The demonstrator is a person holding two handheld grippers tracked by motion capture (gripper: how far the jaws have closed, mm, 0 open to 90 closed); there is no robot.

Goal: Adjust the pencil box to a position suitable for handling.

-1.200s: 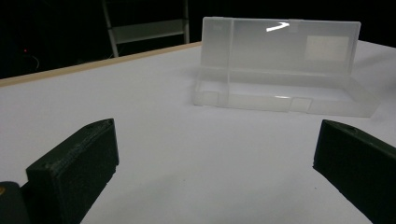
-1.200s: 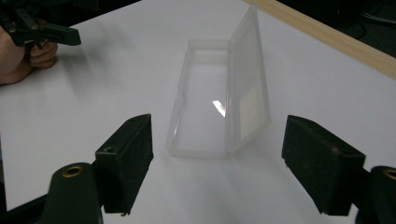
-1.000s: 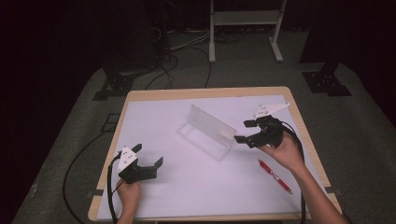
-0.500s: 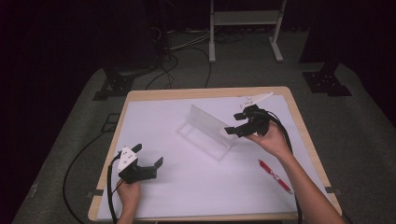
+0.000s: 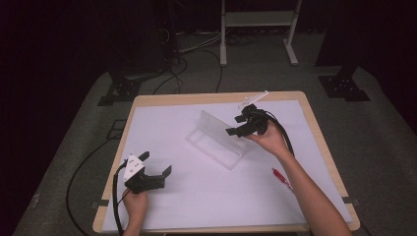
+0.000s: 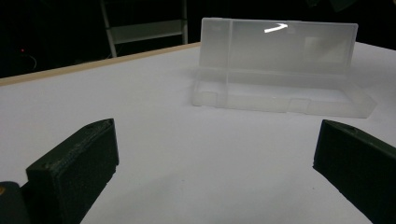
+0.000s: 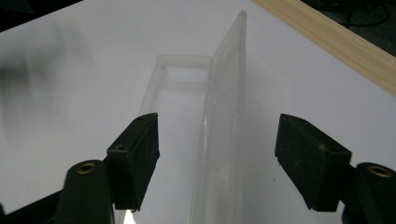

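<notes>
- Clear plastic box (image 5: 216, 140) with a long shallow tray and a lid standing straight up sits on the white table top (image 5: 196, 196), near the middle.
- Its tray looks bare inside in the left gripper view (image 6: 280, 95).
- Right gripper (image 7: 217, 154) has been closing a little; its jaws are apart on both sides of the lid's edge, not touching it.
- Left gripper (image 5: 156, 169) is wide open, holding nothing, well apart from the box.
- Red pen (image 5: 281, 177) lies by the right arm in the high view.
</notes>
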